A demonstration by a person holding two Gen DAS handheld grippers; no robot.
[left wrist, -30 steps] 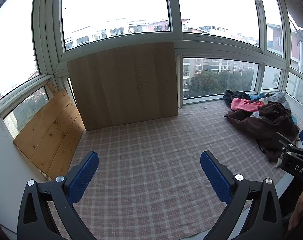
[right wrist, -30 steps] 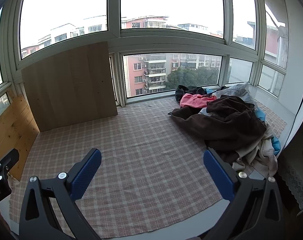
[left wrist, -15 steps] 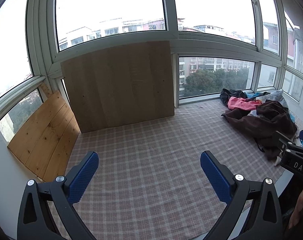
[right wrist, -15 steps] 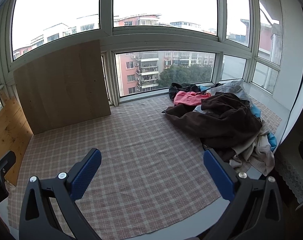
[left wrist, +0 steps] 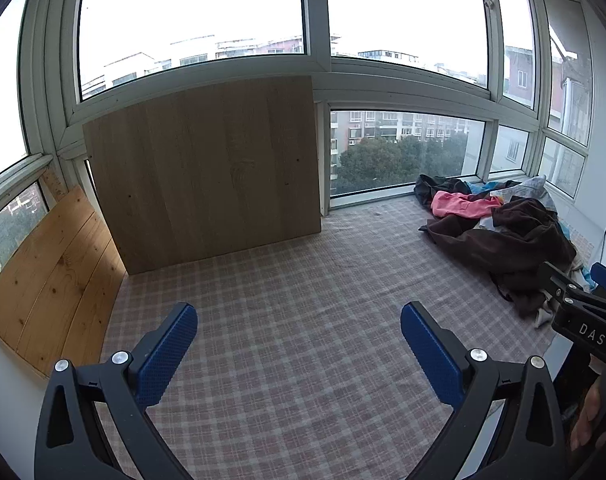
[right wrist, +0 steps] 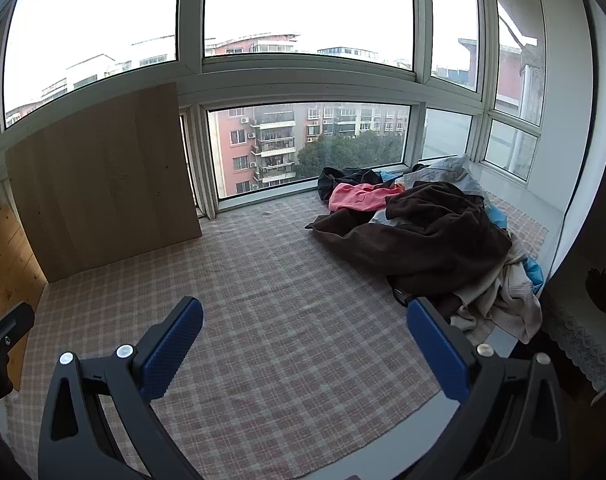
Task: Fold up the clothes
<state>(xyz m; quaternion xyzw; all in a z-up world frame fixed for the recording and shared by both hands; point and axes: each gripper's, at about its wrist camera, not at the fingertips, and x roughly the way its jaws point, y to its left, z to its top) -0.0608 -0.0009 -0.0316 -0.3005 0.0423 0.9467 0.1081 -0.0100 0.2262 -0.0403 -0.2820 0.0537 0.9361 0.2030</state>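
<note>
While the messy heap of brown, pink and beige clothes (right wrist: 431,240) sits on the pink plaid cloth (right wrist: 283,300), the left gripper (left wrist: 299,340) and right gripper (right wrist: 305,340) both hover empty, blue pads spread wide.

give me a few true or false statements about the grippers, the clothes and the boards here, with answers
1. Both grippers hold a garment. False: the left gripper and right gripper are open and empty.
2. The clothes pile lies on the checked cloth by the window. True.
3. The brown garment is folded flat. False: it is crumpled over the pile.
4. A pink garment lies at the pile's far side. True.
5. The big board lies flat on the cloth. False: it stands leaning against the window.
</note>
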